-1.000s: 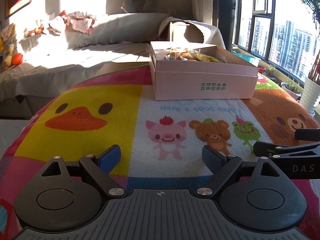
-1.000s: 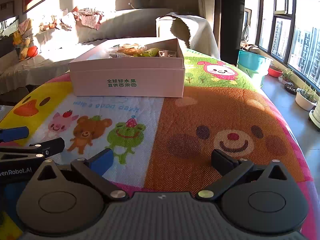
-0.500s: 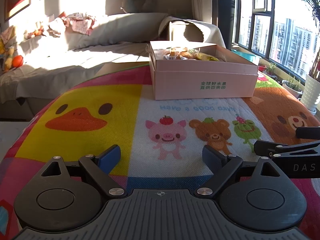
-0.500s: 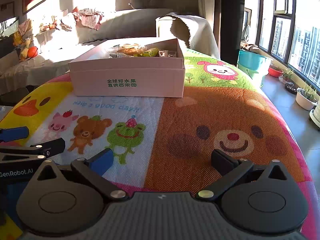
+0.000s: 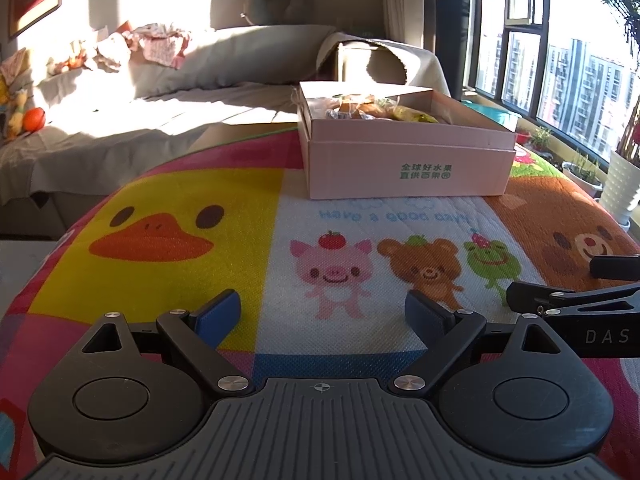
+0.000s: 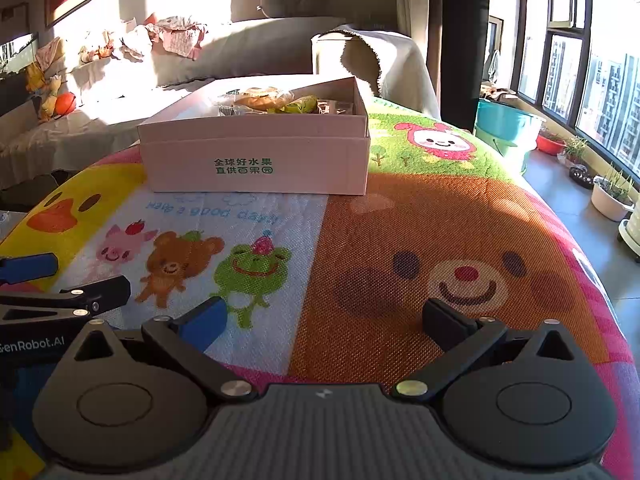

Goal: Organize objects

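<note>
A pink cardboard box (image 5: 408, 168) with green lettering stands open at the far side of the cartoon-print table cover (image 5: 192, 208); it also shows in the right wrist view (image 6: 256, 164). Wrapped snacks and bread (image 6: 276, 102) lie inside it. My left gripper (image 5: 322, 310) is open and empty, low over the pig print, well short of the box. My right gripper (image 6: 326, 320) is open and empty over the bear print. Each gripper shows at the edge of the other's view.
A covered sofa (image 5: 120, 92) with cushions, cloths and an orange ball (image 5: 34, 118) stands behind the table. A draped chair (image 6: 372, 60) is behind the box. Windows, a teal tub (image 6: 506, 124) and potted plants (image 6: 612, 196) line the right side.
Both grippers have drifted very slightly; the box sits a little lower and nearer in the left wrist view. Nothing was taken hold of or let go.
</note>
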Demonstrator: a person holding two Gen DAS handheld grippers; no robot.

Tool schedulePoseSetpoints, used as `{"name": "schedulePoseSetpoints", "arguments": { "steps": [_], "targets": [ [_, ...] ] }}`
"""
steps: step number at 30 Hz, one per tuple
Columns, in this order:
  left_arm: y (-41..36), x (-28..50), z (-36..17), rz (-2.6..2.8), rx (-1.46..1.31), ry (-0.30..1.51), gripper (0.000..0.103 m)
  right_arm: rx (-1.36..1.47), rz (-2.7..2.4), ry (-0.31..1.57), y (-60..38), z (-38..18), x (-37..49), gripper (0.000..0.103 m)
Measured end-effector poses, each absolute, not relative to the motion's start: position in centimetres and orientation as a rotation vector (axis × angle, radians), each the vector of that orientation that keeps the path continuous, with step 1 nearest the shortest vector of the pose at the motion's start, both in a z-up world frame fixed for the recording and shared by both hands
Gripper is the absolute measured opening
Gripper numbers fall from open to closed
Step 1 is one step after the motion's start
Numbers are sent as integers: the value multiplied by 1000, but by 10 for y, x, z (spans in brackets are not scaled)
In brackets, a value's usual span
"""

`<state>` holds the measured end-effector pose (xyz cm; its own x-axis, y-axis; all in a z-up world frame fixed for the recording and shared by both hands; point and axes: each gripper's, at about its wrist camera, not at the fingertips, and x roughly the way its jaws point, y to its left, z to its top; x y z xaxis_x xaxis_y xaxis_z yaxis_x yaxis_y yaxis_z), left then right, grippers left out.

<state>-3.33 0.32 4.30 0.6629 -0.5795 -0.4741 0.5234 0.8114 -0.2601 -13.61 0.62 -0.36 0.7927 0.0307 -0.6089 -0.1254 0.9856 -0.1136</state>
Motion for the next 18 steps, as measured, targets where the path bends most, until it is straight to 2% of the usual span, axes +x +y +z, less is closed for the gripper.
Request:
{"name": "schedulePoseSetpoints", "arguments": {
  "steps": [18],
  "targets": [
    [6,-32,42,-628,-112,570,94,-152,85,650,6,-4,-136,103]
  ]
}}
